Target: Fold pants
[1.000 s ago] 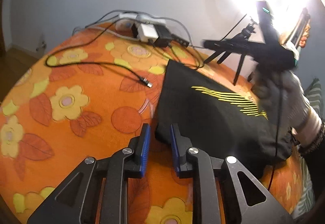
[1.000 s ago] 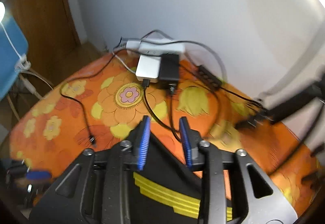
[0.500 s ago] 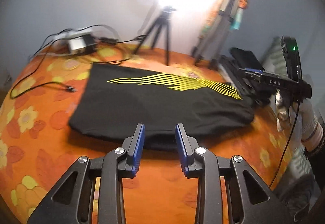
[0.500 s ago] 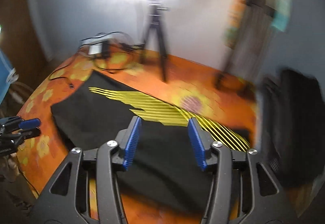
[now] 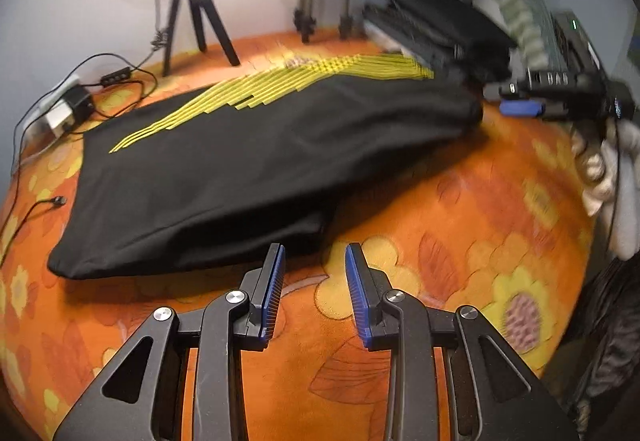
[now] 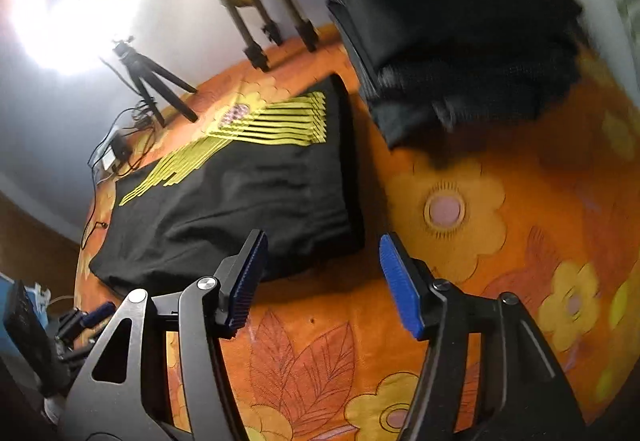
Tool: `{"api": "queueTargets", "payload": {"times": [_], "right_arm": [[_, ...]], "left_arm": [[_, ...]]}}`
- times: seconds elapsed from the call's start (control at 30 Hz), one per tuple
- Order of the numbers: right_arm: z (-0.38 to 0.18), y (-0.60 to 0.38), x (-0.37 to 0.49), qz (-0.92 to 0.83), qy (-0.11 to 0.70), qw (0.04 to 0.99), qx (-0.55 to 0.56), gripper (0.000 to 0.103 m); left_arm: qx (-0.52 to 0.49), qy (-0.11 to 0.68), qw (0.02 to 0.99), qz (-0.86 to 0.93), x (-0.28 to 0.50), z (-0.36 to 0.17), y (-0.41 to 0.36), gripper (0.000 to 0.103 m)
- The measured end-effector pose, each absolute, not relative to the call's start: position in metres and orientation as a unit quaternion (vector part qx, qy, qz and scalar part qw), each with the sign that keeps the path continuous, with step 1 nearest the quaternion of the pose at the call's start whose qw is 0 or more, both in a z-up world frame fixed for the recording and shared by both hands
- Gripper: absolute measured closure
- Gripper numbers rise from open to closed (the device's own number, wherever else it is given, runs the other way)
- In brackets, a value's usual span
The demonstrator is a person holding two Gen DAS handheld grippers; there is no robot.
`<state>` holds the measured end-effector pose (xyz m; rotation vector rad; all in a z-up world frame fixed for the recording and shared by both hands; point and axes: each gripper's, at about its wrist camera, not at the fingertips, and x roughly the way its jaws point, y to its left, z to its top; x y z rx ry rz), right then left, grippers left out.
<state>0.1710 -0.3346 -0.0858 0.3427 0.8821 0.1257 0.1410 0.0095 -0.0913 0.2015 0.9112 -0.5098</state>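
Pants (image 5: 248,169), black with yellow stripes, lie folded flat on the orange floral bedspread (image 5: 460,225), just ahead of both grippers. The left gripper (image 5: 315,291) hovers off the garment's near edge, its ribbed blue pads (image 5: 275,293) parted around bare spread. The right gripper (image 6: 324,277) hangs by the near corner of the pants (image 6: 248,193); its jaws are opening with nothing between them, the left pad over the black cloth's edge. The fabric looks soft and lightly creased. A stack of dark folded clothes (image 6: 452,41) sits beyond.
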Motion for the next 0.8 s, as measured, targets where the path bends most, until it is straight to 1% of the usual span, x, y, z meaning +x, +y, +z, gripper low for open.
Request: {"api": "queueTargets", "payload": {"times": [0.1, 0.33, 0.6, 0.63, 0.73, 0.77, 0.8], "right_arm": [[-0.101, -0.334, 0.178, 0.075, 0.444, 0.872, 0.193, 0.042], [-0.123, -0.328, 0.195, 0.083, 0.466, 0.850, 0.231, 0.042], [-0.128, -0.329, 0.204, 0.074, 0.456, 0.851, 0.252, 0.041], [-0.127, -0.329, 0.205, 0.075, 0.454, 0.851, 0.254, 0.040], [-0.126, -0.326, 0.207, 0.076, 0.451, 0.852, 0.254, 0.040], [-0.125, -0.324, 0.209, 0.075, 0.451, 0.854, 0.248, 0.042], [-0.125, -0.323, 0.211, 0.073, 0.451, 0.856, 0.243, 0.043]], "left_arm": [[0.151, 0.419, 0.865, -0.229, 0.139, -0.097, -0.004, 0.074], [0.192, 0.406, 0.868, -0.211, 0.147, -0.101, -0.010, 0.074], [0.229, 0.407, 0.853, -0.234, 0.150, -0.113, -0.028, 0.074], [0.233, 0.407, 0.850, -0.239, 0.149, -0.115, -0.031, 0.074], [0.245, 0.396, 0.851, -0.244, 0.148, -0.116, -0.035, 0.073], [0.241, 0.398, 0.851, -0.245, 0.151, -0.116, -0.034, 0.075], [0.237, 0.399, 0.851, -0.246, 0.152, -0.116, -0.033, 0.081]]}}
